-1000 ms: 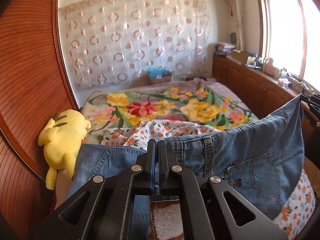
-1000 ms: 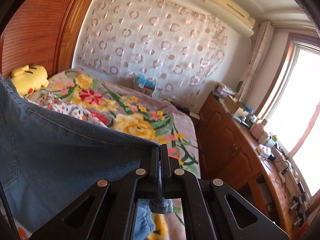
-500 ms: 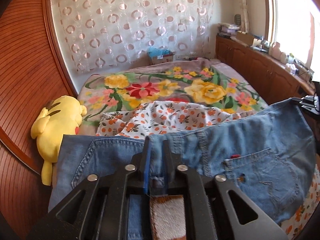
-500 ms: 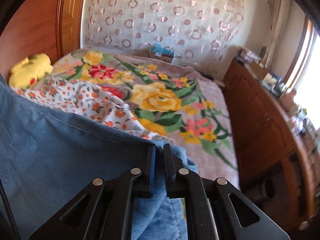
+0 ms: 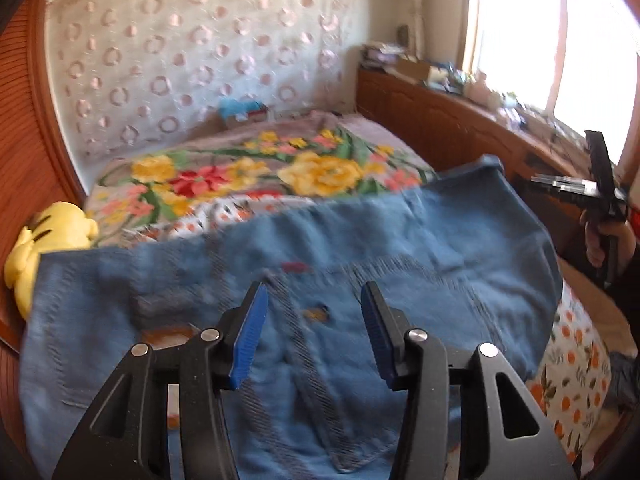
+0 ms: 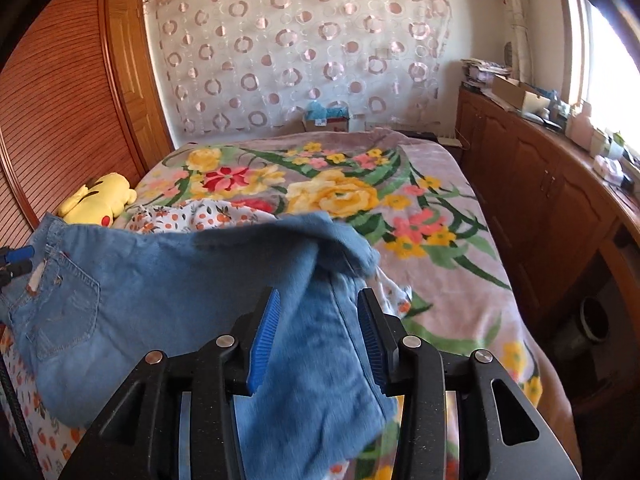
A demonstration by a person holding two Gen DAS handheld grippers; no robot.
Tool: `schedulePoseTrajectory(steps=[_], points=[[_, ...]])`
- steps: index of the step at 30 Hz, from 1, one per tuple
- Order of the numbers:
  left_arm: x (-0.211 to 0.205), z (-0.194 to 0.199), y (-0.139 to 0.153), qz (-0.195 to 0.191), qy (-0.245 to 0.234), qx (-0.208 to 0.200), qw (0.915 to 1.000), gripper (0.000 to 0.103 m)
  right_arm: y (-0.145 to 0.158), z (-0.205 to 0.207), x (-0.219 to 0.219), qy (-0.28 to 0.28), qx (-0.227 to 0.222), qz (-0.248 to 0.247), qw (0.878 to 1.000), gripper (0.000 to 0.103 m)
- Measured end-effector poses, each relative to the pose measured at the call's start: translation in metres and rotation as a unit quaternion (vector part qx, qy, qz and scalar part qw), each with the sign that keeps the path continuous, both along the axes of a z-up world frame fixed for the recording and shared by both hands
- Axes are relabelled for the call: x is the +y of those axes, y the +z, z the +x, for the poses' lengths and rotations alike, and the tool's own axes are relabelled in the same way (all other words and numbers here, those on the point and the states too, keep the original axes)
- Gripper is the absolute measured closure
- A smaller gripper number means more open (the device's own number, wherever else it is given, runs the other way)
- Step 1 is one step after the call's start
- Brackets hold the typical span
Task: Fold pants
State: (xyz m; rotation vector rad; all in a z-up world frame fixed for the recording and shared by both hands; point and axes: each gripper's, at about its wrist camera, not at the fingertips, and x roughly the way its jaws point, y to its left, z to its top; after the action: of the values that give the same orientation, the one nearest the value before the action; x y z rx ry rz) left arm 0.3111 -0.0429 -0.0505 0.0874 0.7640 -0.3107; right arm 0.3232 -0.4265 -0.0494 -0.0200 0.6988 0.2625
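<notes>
The bed (image 6: pixel 436 208) under a floral pink blanket carries the blue denim pants (image 5: pixel 360 240), spread across its near end. Both black claws, left claw (image 5: pixel 312 332) and right claw (image 6: pixel 318 332), are opening, fabric loose between their blue pads.

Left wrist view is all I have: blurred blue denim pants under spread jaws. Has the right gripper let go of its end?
Observer: In the right wrist view the right gripper is opening; the blue denim pants hang between its blue pads, not pinched.
Operator: Which part lies there?
Observer: A plain denim end, its top corner flopped over.
Operator: Anything my view lacks?
Observer: A wooden slatted wardrobe door behind the yellow plush toy.
</notes>
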Motion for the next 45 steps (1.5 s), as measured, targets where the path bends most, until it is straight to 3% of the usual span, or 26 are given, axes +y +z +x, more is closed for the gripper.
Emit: schedulePoseTrajectory(steps=[9, 17, 27, 29, 31, 33, 41, 45], points=[[-0.020, -0.010, -0.048, 0.016, -0.019, 0.060, 0.9979, 0.053, -0.045, -0.008, -0.030, -0.039, 0.058, 0.032, 0.997, 0.061], [-0.020, -0.008, -0.057, 0.020, -0.017, 0.062, 0.9977, 0.053, -0.056, 0.001, -0.036, -0.040, 0.085, 0.092, 0.991, 0.058], [-0.022, -0.011, -0.064, 0.025, -0.015, 0.044, 0.9986, 0.053, -0.063, 0.001, -0.056, -0.022, 0.125, 0.188, 0.974, 0.057], [-0.022, -0.011, -0.064, 0.028, -0.015, 0.042, 0.9986, 0.053, -0.063, 0.000, -0.057, -0.018, 0.128, 0.191, 0.973, 0.068], [-0.022, -0.012, -0.064, 0.028, -0.014, 0.041, 0.9987, 0.053, -0.061, -0.003, -0.058, -0.014, 0.121, 0.190, 0.974, 0.090], [-0.022, -0.012, -0.064, 0.025, -0.014, 0.041, 0.9987, 0.053, -0.060, -0.005, -0.057, -0.014, 0.116, 0.181, 0.976, 0.101], [-0.020, -0.013, -0.065, 0.023, -0.014, 0.040, 0.9988, 0.053, -0.042, -0.029, -0.063, -0.038, 0.054, 0.147, 0.987, 0.103], [-0.020, -0.013, -0.065, 0.025, -0.014, 0.040, 0.9988, 0.053, -0.050, -0.029, -0.074, -0.060, 0.072, 0.145, 0.985, 0.103]])
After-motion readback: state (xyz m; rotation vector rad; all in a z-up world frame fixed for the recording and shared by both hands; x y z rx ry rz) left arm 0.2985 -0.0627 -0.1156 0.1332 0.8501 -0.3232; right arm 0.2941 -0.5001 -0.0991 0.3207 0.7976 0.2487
